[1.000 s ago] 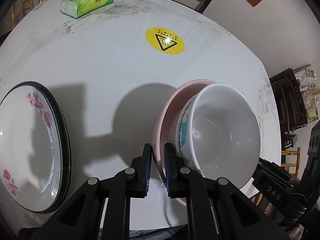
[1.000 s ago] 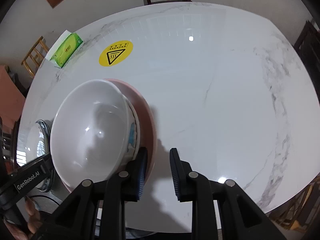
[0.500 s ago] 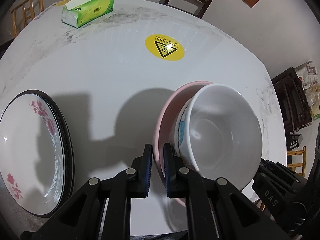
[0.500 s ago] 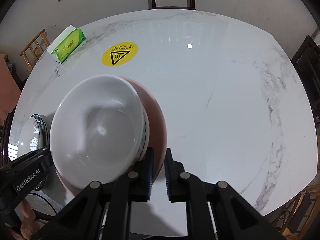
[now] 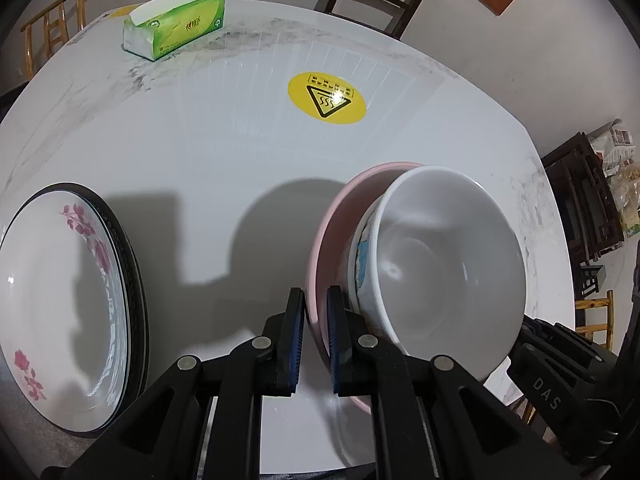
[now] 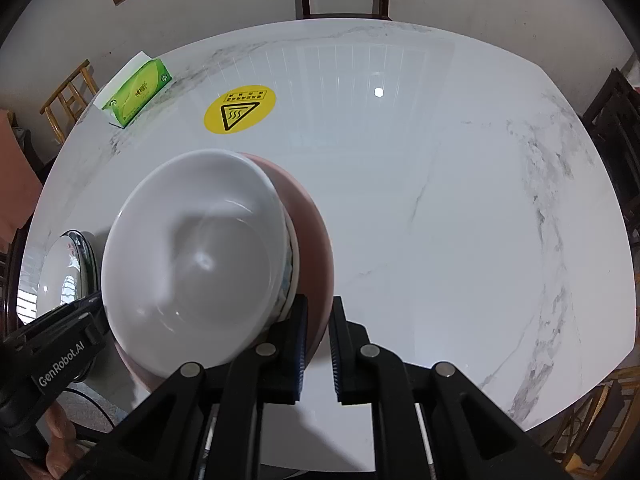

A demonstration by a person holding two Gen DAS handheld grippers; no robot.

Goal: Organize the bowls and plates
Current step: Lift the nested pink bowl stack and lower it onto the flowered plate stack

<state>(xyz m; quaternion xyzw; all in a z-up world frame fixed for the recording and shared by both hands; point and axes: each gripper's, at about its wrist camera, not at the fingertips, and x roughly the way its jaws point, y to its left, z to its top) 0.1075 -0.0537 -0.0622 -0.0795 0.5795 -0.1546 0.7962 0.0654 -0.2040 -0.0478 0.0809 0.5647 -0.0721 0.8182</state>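
Pink bowl (image 5: pixel 332 232) with the white bowl (image 5: pixel 440 264) nested inside is held between two claws, just above the white marble table (image 5: pixel 200 152), near its front edge. The left claw (image 5: pixel 316 332) is clamped on the pink rim on one side. The right claw (image 6: pixel 318 336) has just closed and now pinches the same rim on the opposite side, with the rim between its pads.

Several things could go wrong from here, in my judgement. Each claw holds only a thin, smooth, glazed rim, so the pink bowl may slip if the two hands do not move together. If one hand rises faster, the stack will tilt, and the white bowl, which only sits loose inside and already leans to one side, may slide out and fall on the table. Pulling the hands apart could also tear the rim from one grip. The stack of plates (image 5: pixel 60 292) lies close on the left, so a careless swing could strike it.

The pink bowl is wide and shallow, plain in colour. The white bowl is deeper and glossy inside, with a blue and white pattern on its outer wall. The top plate is white with red flowers, lying on a dark-rimmed plate.
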